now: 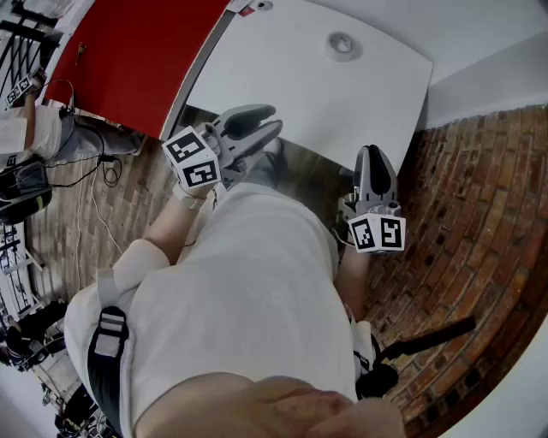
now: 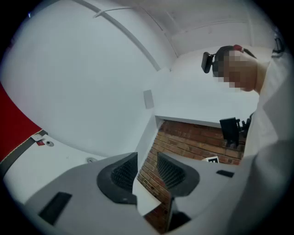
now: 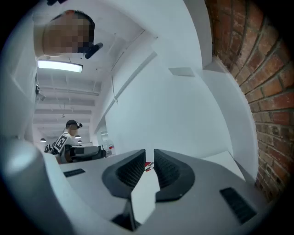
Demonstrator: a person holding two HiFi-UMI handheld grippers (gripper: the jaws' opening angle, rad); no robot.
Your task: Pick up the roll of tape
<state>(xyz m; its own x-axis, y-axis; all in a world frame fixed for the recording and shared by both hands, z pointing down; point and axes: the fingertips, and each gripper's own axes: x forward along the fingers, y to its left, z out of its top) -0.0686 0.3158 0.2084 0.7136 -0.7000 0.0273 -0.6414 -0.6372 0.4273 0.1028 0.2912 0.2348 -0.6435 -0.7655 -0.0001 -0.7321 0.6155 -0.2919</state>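
On the white table [image 1: 282,85] lies a small round grey thing [image 1: 342,43], far from both grippers; whether it is the roll of tape I cannot tell. It appears flat and tiny [image 2: 92,160] in the left gripper view. My left gripper [image 1: 274,118] hovers at the table's near edge, level, jaws nearly together with nothing between them [image 2: 147,161]. My right gripper [image 1: 374,154] is held just off the near edge at the right, pointing at the table, jaws close together and empty [image 3: 149,157].
A red panel [image 1: 137,51] adjoins the table on the left, with a second small round fitting [image 1: 261,6] near it. Brick flooring [image 1: 479,188] lies below and to the right. Cables [image 1: 94,171] trail on the floor at left. Another person [image 3: 69,133] stands in the background.
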